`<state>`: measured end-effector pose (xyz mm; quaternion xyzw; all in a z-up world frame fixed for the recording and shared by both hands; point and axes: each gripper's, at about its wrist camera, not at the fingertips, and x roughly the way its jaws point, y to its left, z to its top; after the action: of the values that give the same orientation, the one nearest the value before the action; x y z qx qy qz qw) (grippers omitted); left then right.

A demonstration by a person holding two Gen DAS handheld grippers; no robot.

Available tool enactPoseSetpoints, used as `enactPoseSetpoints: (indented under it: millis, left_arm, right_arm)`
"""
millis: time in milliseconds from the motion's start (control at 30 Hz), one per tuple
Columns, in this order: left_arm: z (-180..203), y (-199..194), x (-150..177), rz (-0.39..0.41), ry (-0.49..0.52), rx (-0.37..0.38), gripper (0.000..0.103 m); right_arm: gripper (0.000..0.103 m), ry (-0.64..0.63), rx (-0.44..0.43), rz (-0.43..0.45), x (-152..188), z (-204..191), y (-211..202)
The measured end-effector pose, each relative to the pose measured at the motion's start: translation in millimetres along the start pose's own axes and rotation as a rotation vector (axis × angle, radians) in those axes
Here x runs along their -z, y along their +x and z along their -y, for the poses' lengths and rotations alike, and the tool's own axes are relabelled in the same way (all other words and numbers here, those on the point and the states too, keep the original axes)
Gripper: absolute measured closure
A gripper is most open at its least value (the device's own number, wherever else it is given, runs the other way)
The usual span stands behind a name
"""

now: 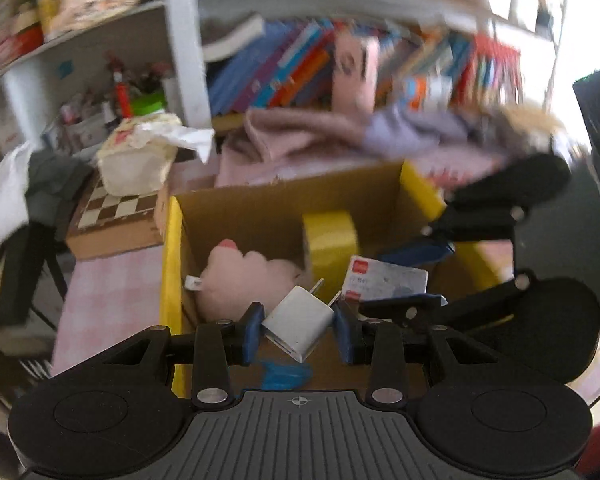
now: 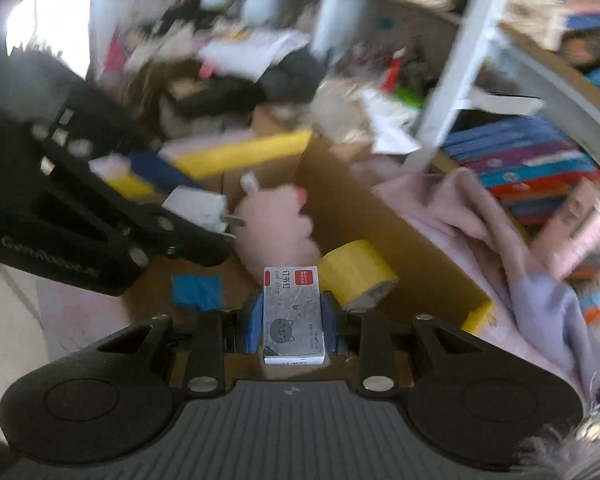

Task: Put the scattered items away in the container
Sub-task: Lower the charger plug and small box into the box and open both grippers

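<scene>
1. The step in hand is the drop-off: both grippers hang over the open cardboard box (image 1: 284, 208), the one with yellow-taped edges, each carrying an item.
2. The left gripper (image 1: 298, 332) has its blue pads clamped on a white USB wall charger (image 1: 298, 330), which sits tilted with its two prongs pointing toward the box.
3. The right gripper (image 2: 293, 320) is closed tight on a small box of staples (image 2: 293, 316), grey with a red label and a cat drawing, held lengthwise between the pads.
4. Already inside the box lie a pink plush toy (image 2: 276, 224) and a roll of yellow tape (image 2: 356, 276); a blue patch (image 2: 198, 292) marks the floor of the box.
5. The two grippers are close together over the box, so the next move seemingly calls for lowering a little and opening each pair of jaws in turn, over bare cardboard rather than onto the plush.
6. A risk, as I judge it: the grippers knocking each other.
</scene>
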<state>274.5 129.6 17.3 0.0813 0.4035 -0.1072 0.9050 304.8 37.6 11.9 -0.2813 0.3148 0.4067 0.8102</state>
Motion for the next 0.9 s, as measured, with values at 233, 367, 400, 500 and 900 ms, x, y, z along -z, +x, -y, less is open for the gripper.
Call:
enactPoseSetpoints:
  millis: [233, 367, 400, 500, 900]
  left_arm:
    - [0, 48, -8, -0.146, 0.108, -0.011, 0.067]
    - [-3, 61, -7, -0.192, 0.111, -0.015, 0.067]
    - [-4, 63, -6, -0.200, 0.107, -0.017, 0.067]
    - [-5, 64, -3, -0.207, 0.099, -0.011, 0.067]
    - [-1, 17, -6, -0.059, 0.057, -0.053, 0.036]
  right_arm:
    - [0.075, -0.222, -0.061, -0.140, -14, -9, 54]
    - [0.074, -0.297, -0.104, -0.183, -16, -15, 70]
    - [0.074, -0.305, -0.110, -0.191, -15, -16, 73]
    - [0.074, -0.304, -0.122, -0.209, -15, -15, 76]
    - [0.061, -0.245, -0.084, -0.121, -10, -8, 37]
